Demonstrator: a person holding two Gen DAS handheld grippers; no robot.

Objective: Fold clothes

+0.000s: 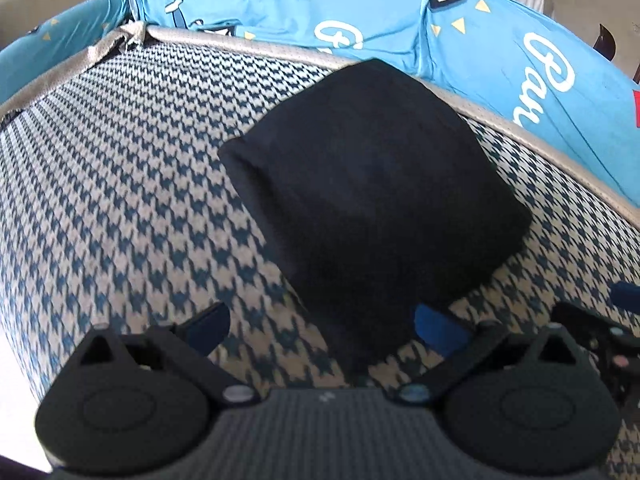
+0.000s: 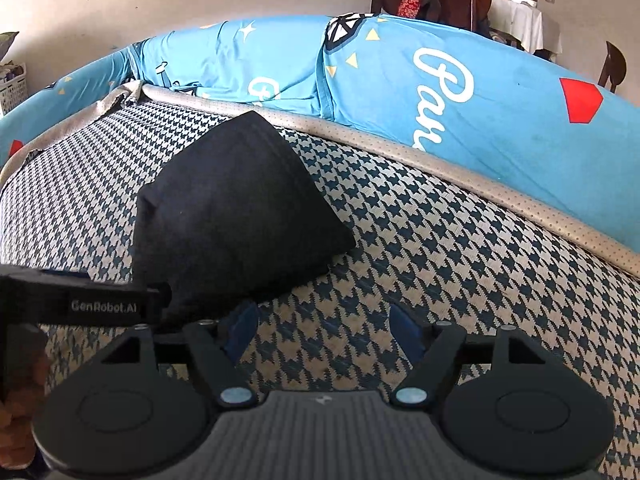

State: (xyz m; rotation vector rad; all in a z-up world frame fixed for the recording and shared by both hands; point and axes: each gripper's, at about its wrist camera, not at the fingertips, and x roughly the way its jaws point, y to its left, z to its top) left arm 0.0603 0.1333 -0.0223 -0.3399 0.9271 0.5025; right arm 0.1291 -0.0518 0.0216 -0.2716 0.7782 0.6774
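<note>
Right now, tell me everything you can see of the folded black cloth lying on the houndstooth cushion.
The folded black cloth is a plain, dark, soft-looking fabric, folded into a compact, roughly rectangular bundle with rounded edges and no visible print. It lies flat on the blue-and-cream houndstooth cushion, its far corner reaching the beige piped edge in front of the bright blue printed bedding. Nothing grips it: both grippers' jaws stand open and empty near its close edge.

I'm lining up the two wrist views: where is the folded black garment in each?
Left wrist view: folded black garment, centre, just beyond the open fingertips.
Right wrist view: folded black garment, left of centre.
Shared landmark: the bright blue printed cushion behind it, across the top of both.
</note>
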